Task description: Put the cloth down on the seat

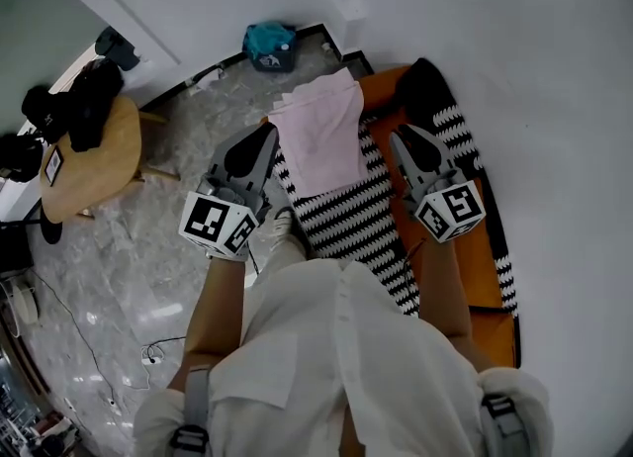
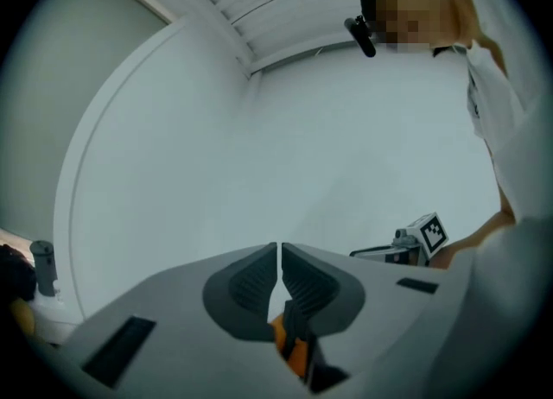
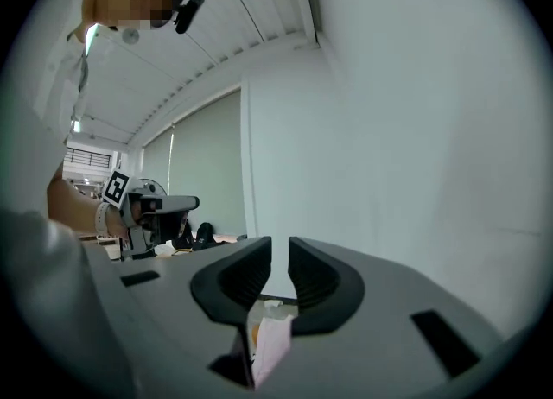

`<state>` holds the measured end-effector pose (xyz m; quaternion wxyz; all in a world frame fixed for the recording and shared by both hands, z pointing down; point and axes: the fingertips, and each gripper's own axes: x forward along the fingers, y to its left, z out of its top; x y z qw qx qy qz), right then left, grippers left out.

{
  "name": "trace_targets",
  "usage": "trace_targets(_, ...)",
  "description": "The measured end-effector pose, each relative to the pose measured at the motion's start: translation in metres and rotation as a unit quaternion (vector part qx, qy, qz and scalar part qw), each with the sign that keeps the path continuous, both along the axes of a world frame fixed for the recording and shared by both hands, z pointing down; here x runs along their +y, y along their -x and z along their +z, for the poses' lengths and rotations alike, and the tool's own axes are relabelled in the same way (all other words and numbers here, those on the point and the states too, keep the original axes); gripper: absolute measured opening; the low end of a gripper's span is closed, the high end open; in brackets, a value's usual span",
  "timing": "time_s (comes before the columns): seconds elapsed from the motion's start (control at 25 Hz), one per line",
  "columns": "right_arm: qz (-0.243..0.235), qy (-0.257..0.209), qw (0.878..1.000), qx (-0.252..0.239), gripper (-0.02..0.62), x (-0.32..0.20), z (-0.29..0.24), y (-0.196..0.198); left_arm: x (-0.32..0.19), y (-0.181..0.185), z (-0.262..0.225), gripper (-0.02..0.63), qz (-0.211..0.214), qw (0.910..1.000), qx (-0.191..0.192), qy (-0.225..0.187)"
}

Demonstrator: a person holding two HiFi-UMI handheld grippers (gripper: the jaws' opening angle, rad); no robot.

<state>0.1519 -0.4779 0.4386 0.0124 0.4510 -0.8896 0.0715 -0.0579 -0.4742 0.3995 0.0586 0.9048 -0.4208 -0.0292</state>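
- On the striped seat (image 1: 361, 218), right between the two grippers, the pink cloth (image 1: 321, 134) is seen lying spread out and flat.
- No corner of it is held by either gripper, so the putting-down step is judged as good as done.
- Left gripper (image 1: 265, 137): the jaws are drawn together to a hairline slit with nothing caught between them. It is held just beside the cloth's left edge, pointing away from the person.
- Right gripper (image 1: 399, 137): the jaws are parted by a narrow gap and nothing is clamped. It is held over the orange part of the seat, to the right of the cloth and clear of it.
- Both forearms are stretched forward and down, roughly parallel, with the marker cubes turned up toward the head.
- Next move, as judged: little more than a clean lift away is called for, with care that no fold is snagged and dragged off the seat.
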Motion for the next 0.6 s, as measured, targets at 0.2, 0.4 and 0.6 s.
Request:
trace_targets(0.2,0.008,-0.069,0.998,0.000,0.011,0.014,-0.057,-0.003,0.015,0.002,-0.045,0.015,-0.012,0.9979,-0.014,-0.062)
trace_targets(0.4,0.009,-0.095,0.995,0.012,0.008,0.033,-0.076,-0.005,0.030,0.000,-0.055,0.015,-0.016,0.9971,-0.011,-0.074)
trace_targets(0.6,0.021,-0.104,0.994,0.032,0.006,0.046,-0.083,-0.012,0.041,-0.003,-0.057,0.015,-0.014,0.9974,-0.012,-0.070)
